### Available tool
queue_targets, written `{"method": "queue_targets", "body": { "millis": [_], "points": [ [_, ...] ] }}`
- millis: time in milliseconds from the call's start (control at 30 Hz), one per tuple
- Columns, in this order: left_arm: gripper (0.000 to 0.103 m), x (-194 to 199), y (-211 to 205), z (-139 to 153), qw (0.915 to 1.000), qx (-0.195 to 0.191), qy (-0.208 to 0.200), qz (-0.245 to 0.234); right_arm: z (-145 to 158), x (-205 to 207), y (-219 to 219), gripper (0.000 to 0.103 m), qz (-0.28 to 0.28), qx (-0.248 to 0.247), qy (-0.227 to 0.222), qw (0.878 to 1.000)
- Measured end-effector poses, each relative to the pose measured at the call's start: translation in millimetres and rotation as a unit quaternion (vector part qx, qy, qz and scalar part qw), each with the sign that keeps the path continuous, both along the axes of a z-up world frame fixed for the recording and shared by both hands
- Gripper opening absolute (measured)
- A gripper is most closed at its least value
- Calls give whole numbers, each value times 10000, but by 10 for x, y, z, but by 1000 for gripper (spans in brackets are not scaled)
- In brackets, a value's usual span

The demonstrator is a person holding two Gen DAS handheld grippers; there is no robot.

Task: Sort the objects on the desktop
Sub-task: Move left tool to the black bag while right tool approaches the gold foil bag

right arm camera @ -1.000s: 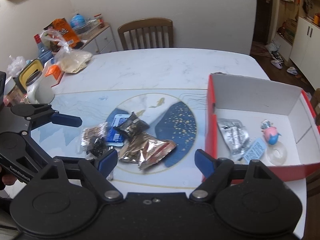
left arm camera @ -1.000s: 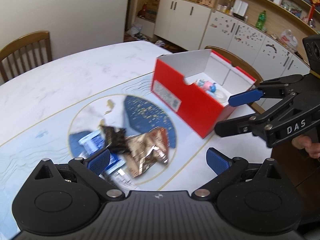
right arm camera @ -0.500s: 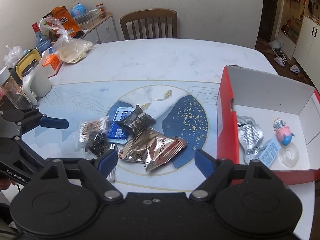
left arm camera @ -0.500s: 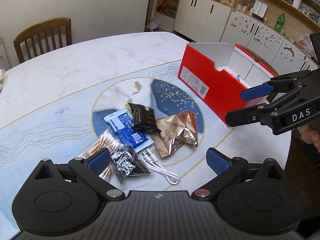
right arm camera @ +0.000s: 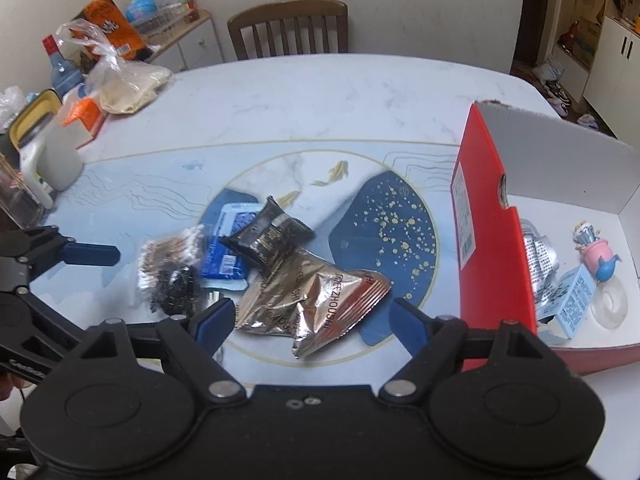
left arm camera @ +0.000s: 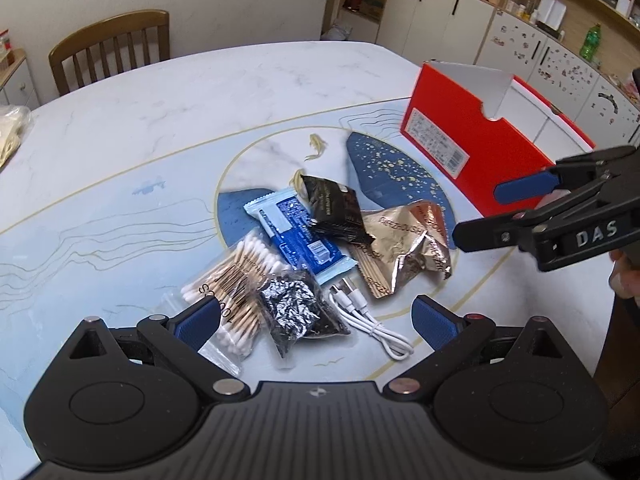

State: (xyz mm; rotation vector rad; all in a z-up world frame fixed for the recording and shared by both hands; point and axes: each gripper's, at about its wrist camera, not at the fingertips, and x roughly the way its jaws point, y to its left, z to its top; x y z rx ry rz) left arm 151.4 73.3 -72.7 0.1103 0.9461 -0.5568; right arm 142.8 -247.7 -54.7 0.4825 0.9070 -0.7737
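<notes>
On marble table, both tongs, left gripper & right gripper, gape wide, empty; few items in red box, approx. six snack packets etc. left.

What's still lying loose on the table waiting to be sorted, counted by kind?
Snack packets: 3 (gold, black, blue)
Cotton swab bags: 1
Bags of black clips: 1
White cables: 1
Total: 6

The left gripper now sits back from the red box, over the cotton swabs and white cable. The right gripper now hangs closer above the gold pouch. Both sets of fingers are spread wide.
</notes>
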Motion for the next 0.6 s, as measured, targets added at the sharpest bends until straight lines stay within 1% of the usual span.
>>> {"method": "queue_targets", "body": {
  "millis": [167,267,333,400,533,600],
  "points": [
    [102,60,-10,-32,10000,-36,17,61,-115,60,-80,84,-167,88,39,9998],
    [96,89,-14,-45,9999,-51,29,100,-169,107,-130,84,-269,216,-5,9994],
    [94,107,-19,-63,9999,-50,62,111,-215,139,-166,84,-360,273,13,9990],
    [88,121,-29,-74,9999,-29,71,99,-262,162,-200,84,-449,347,20,9984],
    [85,136,-47,-95,10000,-5,66,72,-357,236,-231,84,-505,439,89,9977],
    [77,142,-44,-105,9999,-16,90,68,-402,276,-242,84,-510,461,140,9975]
  ]
}}
